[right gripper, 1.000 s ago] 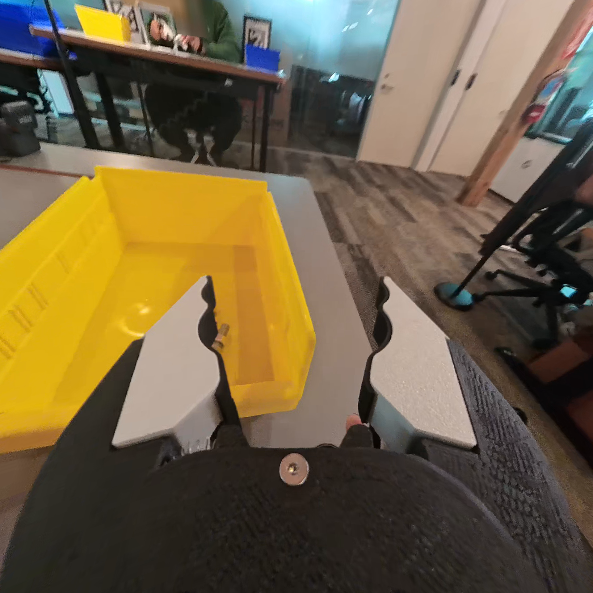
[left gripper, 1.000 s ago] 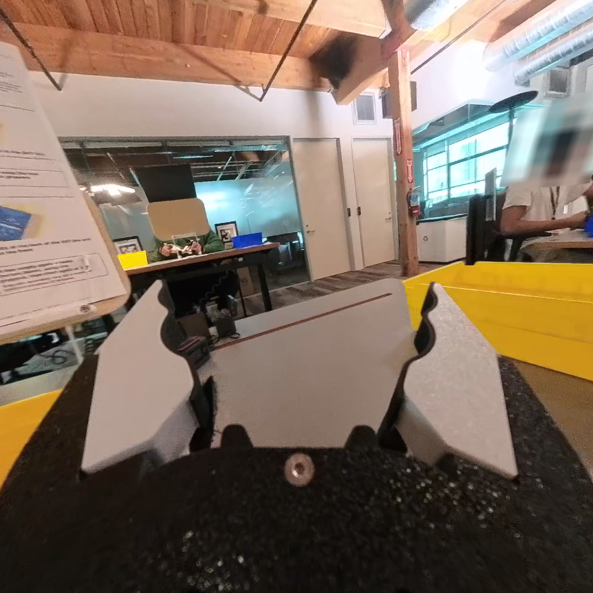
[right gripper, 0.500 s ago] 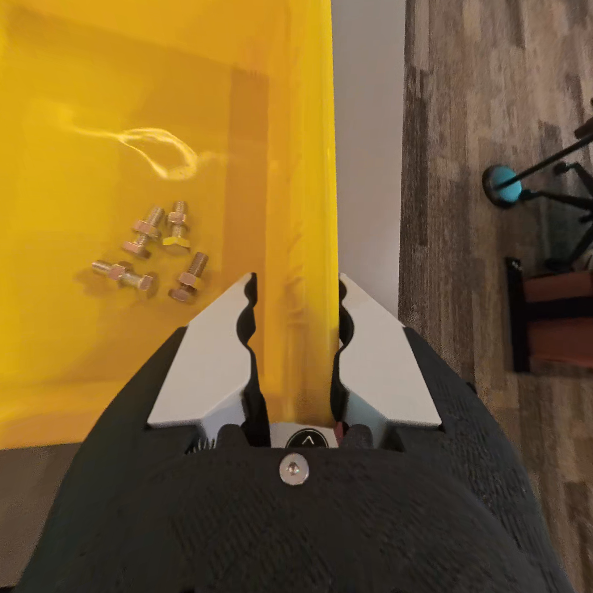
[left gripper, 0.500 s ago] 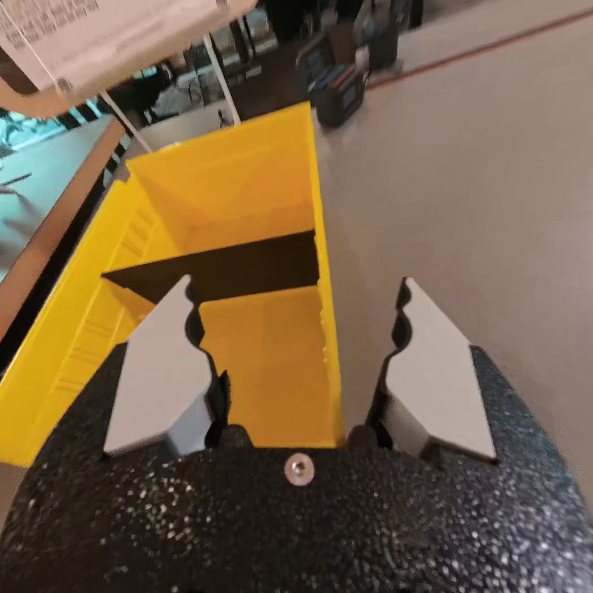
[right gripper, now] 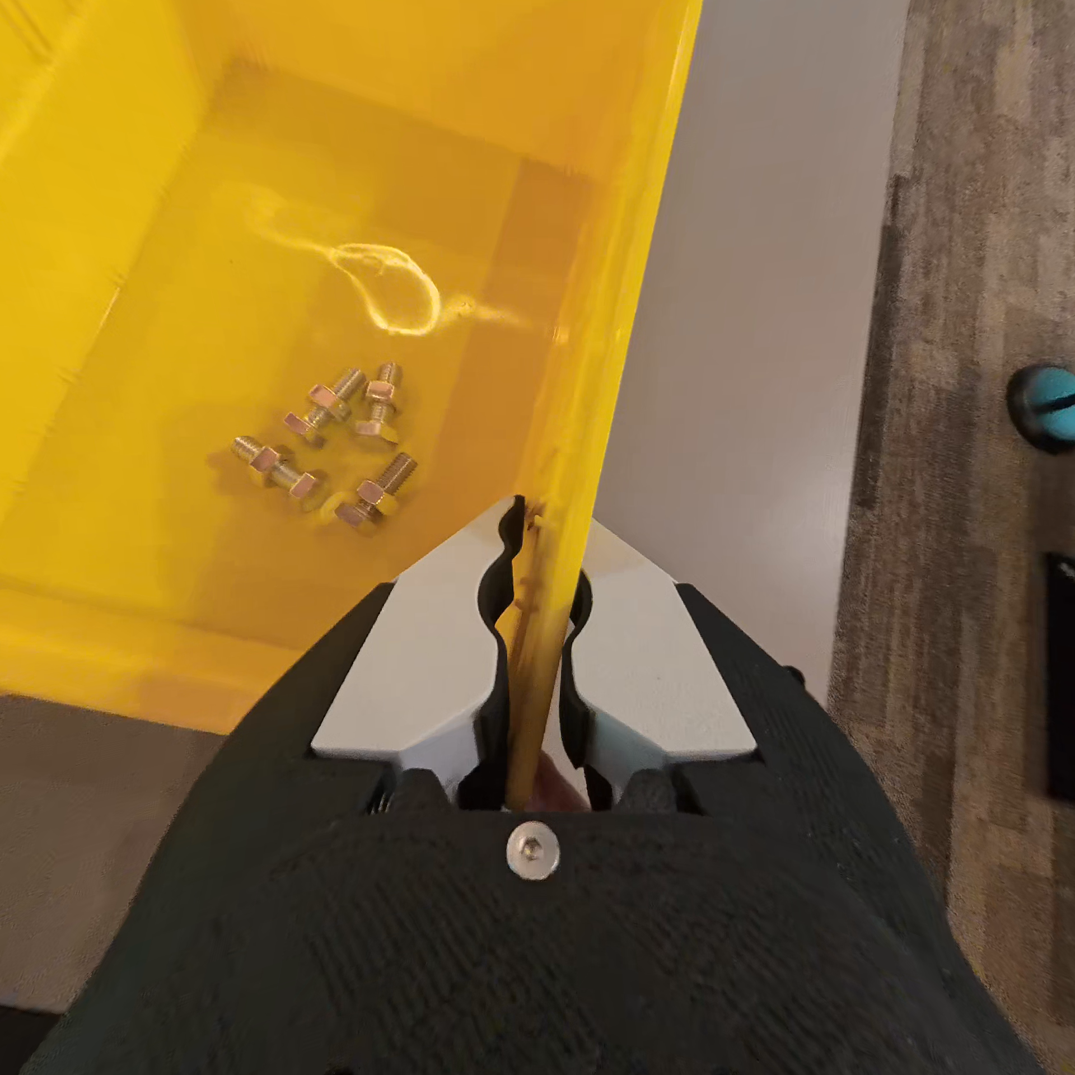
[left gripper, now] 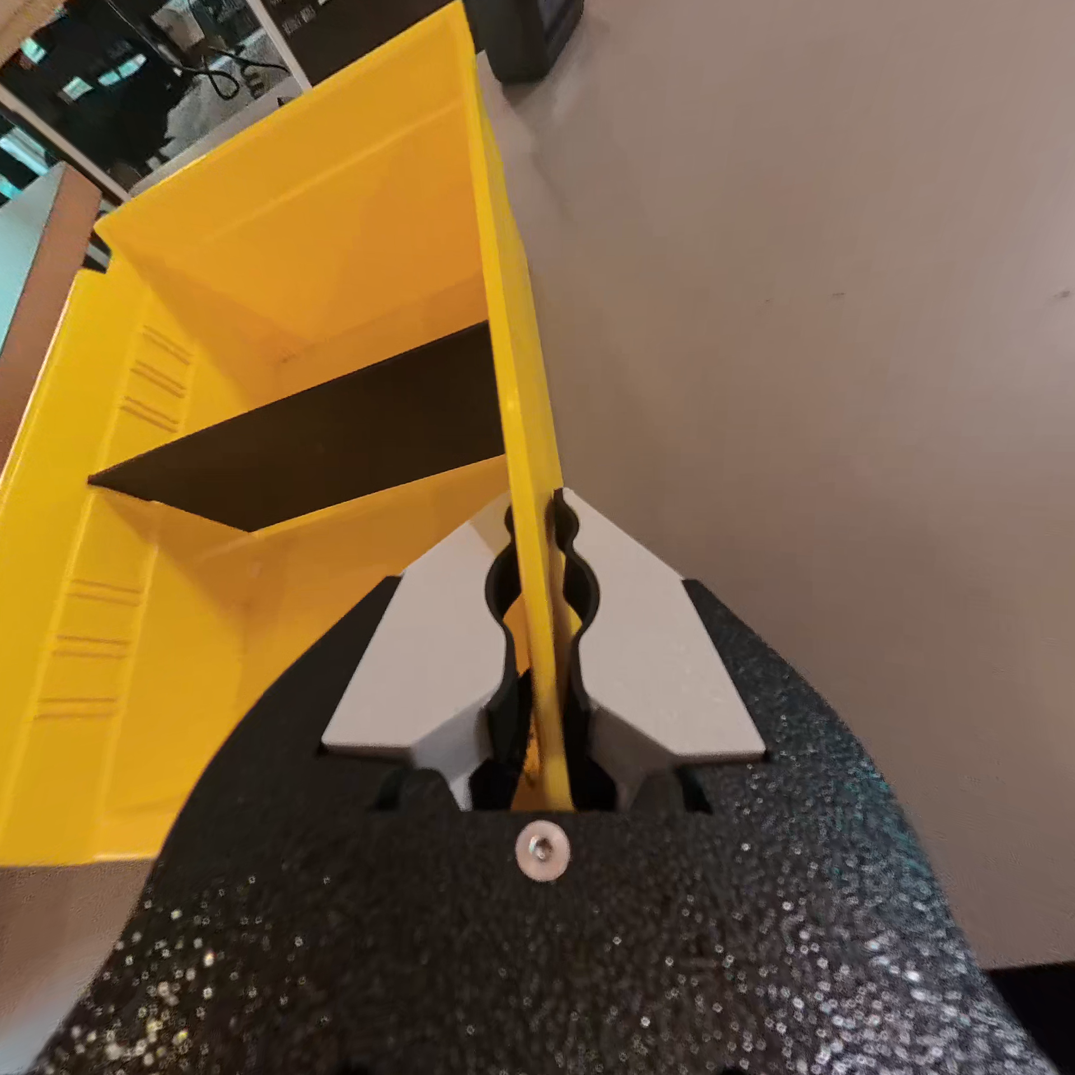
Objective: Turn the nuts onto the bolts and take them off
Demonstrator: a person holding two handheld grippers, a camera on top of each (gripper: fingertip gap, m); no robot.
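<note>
In the left wrist view my left gripper (left gripper: 538,512) is shut on the right side wall of a yellow bin (left gripper: 279,244) that has a black divider (left gripper: 302,442) across it; both compartments show no parts. In the right wrist view my right gripper (right gripper: 552,512) is shut on the right side wall of a second yellow bin (right gripper: 291,174). Several brass-coloured bolts with nuts on them (right gripper: 326,442) lie in a loose cluster on that bin's floor, just left of and beyond my fingertips.
Both bins sit on a grey table (left gripper: 814,291). The table's right edge runs close beside the right bin, with wood-pattern floor (right gripper: 960,232) below. A teal-footed stand base (right gripper: 1047,407) is on the floor. A dark device (left gripper: 529,35) sits beyond the left bin. My hands' fingertips stand some 65 cm from each other. The dark device (left gripper: 529,35) lies around 35 cm away from my left fingertips.
Both grippers tipped down over the bins and went from open to shut, each straddling and then clamping a bin's right side wall. The bolts came into view in the right bin.
</note>
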